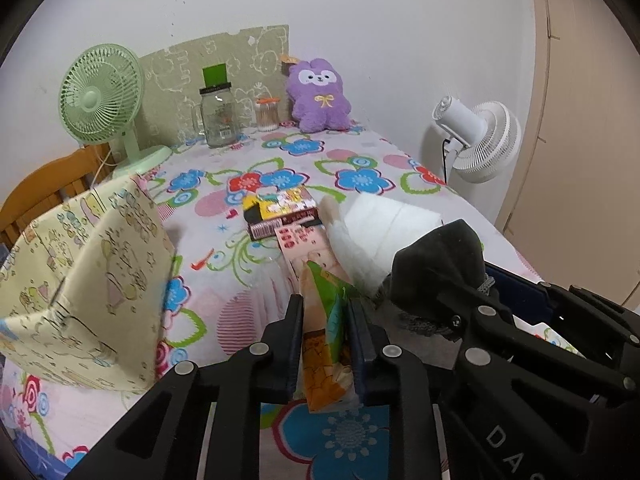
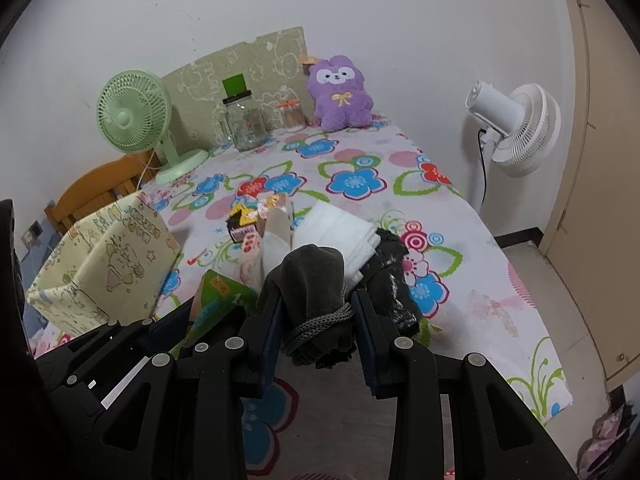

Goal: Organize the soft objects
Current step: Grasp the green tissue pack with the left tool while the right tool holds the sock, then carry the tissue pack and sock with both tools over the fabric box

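Note:
My left gripper (image 1: 326, 304) is shut on a soft orange and green packet (image 1: 324, 360), which stands upright between the pads above the flowered tablecloth (image 1: 360, 180). In the right wrist view, my right gripper (image 2: 318, 300) is shut on a dark grey drawstring pouch (image 2: 312, 272); the pouch bulges above the fingers and its cord hangs between them. The two grippers are side by side, left one nearer the yellow fabric box (image 1: 92, 264). Beyond them lie a folded white cloth (image 1: 384, 224), a pink packet (image 1: 304, 240) and a black bundle (image 2: 392, 276). A purple plush (image 1: 318, 96) sits at the far end.
A green fan (image 1: 100, 96), a glass jar (image 1: 218, 116) and a small jar of swabs (image 1: 267, 114) stand along the far edge by the wall. A white fan (image 1: 480, 136) stands on the floor to the right. A wooden chair back (image 1: 44, 188) shows behind the box.

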